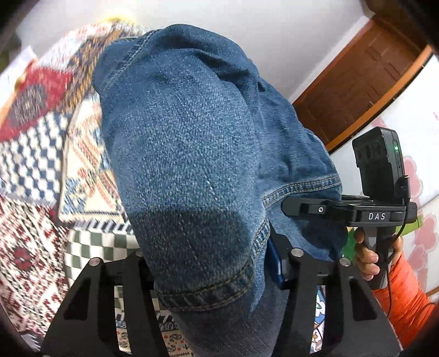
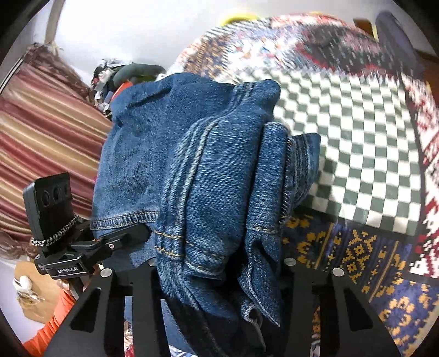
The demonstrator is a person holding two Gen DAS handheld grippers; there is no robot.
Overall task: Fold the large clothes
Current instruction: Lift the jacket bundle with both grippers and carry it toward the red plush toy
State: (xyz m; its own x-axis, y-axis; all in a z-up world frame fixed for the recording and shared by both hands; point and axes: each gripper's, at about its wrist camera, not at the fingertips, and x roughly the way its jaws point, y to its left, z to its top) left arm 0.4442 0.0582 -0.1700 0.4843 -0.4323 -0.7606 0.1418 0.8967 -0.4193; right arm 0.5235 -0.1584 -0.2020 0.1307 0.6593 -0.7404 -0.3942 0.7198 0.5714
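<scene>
Left gripper (image 1: 216, 263): fingers closed part-way on a hemmed fold of the jeans (image 1: 186, 153), denim bunched between them and hiding the tips.
Right gripper (image 2: 219, 274): fingers closed part-way on a thick bunch of seams and hem, denim filling the gap.
Jeans: blue denim, gathered and draped over both grippers, lifted above the bed; in the left wrist view they fill the middle of the frame, in the right wrist view folds (image 2: 208, 170) stack over the fingers.
Other gripper seen from the left: the right gripper (image 1: 301, 208) reaches in from the right edge, its tip against the denim hem; a hand (image 1: 367, 263) in an orange sleeve (image 1: 406, 304) holds its handle.
Other gripper seen from the right: the left gripper (image 2: 131, 233) reaches in from the left, tip at the hem.
Bed: patterned blanket (image 1: 35, 170), green-and-white checks (image 2: 356, 131), blurred.
Far: white wall (image 1: 247, 24), brown door (image 1: 356, 79), striped curtain (image 2: 41, 131).
</scene>
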